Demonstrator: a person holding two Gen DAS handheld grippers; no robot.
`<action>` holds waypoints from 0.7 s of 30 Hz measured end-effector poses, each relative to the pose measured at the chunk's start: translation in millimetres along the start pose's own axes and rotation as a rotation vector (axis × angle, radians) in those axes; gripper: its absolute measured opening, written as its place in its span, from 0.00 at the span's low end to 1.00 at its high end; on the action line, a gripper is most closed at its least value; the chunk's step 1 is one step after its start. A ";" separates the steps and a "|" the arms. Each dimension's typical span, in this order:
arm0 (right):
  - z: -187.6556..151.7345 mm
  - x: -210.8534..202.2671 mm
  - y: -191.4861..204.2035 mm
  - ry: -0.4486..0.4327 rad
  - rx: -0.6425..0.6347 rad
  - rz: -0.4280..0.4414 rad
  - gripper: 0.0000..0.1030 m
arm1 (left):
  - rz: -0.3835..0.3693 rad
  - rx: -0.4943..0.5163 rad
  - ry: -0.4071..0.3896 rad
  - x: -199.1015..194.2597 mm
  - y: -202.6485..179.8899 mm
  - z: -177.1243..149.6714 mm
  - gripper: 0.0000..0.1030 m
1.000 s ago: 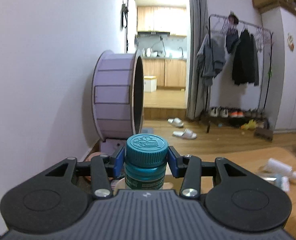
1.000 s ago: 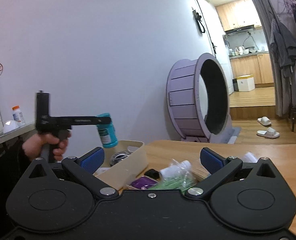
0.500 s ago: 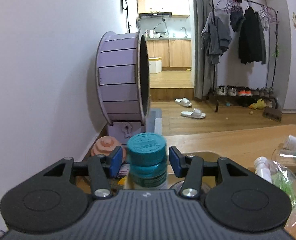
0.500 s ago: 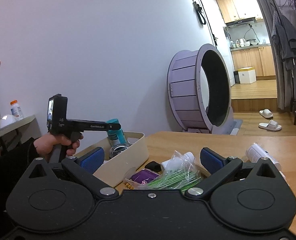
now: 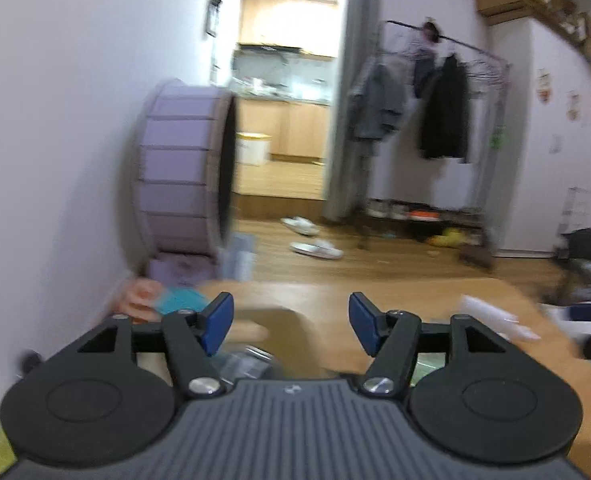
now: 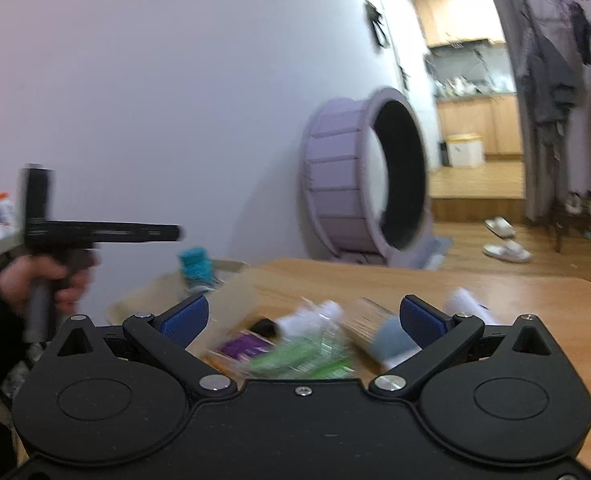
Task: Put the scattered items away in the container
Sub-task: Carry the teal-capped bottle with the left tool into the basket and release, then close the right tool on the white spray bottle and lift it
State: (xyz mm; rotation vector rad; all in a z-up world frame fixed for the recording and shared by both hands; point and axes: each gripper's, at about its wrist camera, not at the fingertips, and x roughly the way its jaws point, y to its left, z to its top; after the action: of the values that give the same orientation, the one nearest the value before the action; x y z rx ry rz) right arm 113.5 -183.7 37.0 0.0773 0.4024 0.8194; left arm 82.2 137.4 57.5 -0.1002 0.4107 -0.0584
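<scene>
The teal-capped bottle (image 6: 195,266) stands in the beige container (image 6: 237,292) at the table's left, free of any grip. In the left wrist view its blurred teal cap (image 5: 179,300) lies left of my left gripper (image 5: 291,322), whose jaws are opening with nothing between them. A hand holds that left gripper (image 6: 177,233) above and left of the bottle. My right gripper (image 6: 303,316) is open over scattered items: a green packet (image 6: 307,360), a purple packet (image 6: 243,346), a white bottle (image 6: 319,314) and a grey-capped cylinder (image 6: 379,332).
A white tube (image 6: 465,304) lies at the right of the wooden table (image 6: 375,280). A large purple wheel (image 6: 347,184) stands on the floor by the wall beyond the table. Slippers (image 6: 503,244) and a clothes rack (image 5: 435,120) are farther back.
My left gripper lowered the teal bottle into the container, let go of it and drew away to the right as its jaws widened. The right gripper stayed open and hardly moved.
</scene>
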 end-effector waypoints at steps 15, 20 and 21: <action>-11.1 11.7 -58.8 0.133 -0.001 -0.203 1.00 | -0.252 -0.008 0.055 10.3 -61.1 -47.6 0.64; -16.3 26.5 -85.0 0.213 -0.033 -0.262 0.85 | -0.272 0.001 0.053 13.5 -63.4 -51.6 0.64; -17.3 31.6 -91.0 0.231 -0.027 -0.268 0.77 | -0.274 0.002 0.053 14.0 -63.8 -51.6 0.64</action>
State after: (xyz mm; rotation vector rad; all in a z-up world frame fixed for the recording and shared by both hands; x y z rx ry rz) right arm 189.5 -224.6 -9.1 -0.0963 0.6052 0.5693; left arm 72.0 68.6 11.9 -0.1531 0.4477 -0.3320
